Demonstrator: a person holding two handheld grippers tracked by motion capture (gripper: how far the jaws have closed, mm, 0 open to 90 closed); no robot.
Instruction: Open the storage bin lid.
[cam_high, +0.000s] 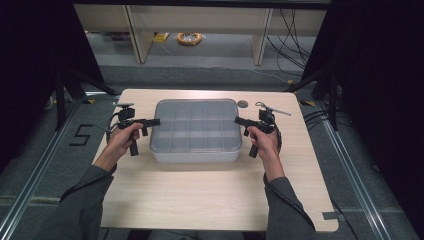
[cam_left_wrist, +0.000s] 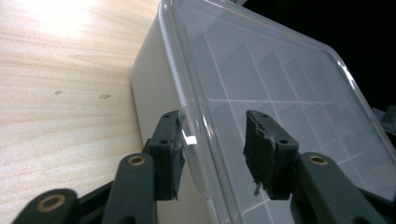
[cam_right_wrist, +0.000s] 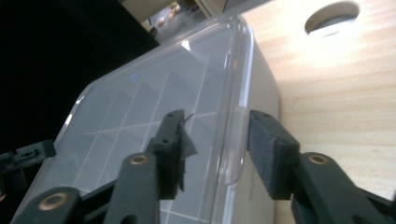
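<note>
— Box (cam_high: 196, 131) first: a pale plastic organiser with a clear lid, sitting mid-table (cam_high: 210, 195), nearer the far edge. Can you read anything on it?

— No brand that I can make out. Along the side wall, in the right gripper view, there is some faint raised lettering, too blurred to read. On the floor to the left there is a dark mark shaped like a 5 (cam_high: 81, 134).

— How does the box look?

— Rounded corners, whitish walls, and a see-through lid (cam_left_wrist: 280, 88) through which a grid of compartments shows. Each short side of the lid has a small clear tab (cam_right_wrist: 236, 144).

— And the grippers?

— Left gripper (cam_left_wrist: 212, 149) is at the left end, its jaws straddling the lid's edge. One pad (cam_left_wrist: 169, 154) sits against the tab, while the other hangs above the lid with a gap. Right gripper (cam_right_wrist: 215, 149) is at the right end, also astride the tab, with both pads apart from the plastic. Neither is clamped.

— Anything else on the table?

— A round hole (cam_high: 242, 104) near the far edge.
</note>
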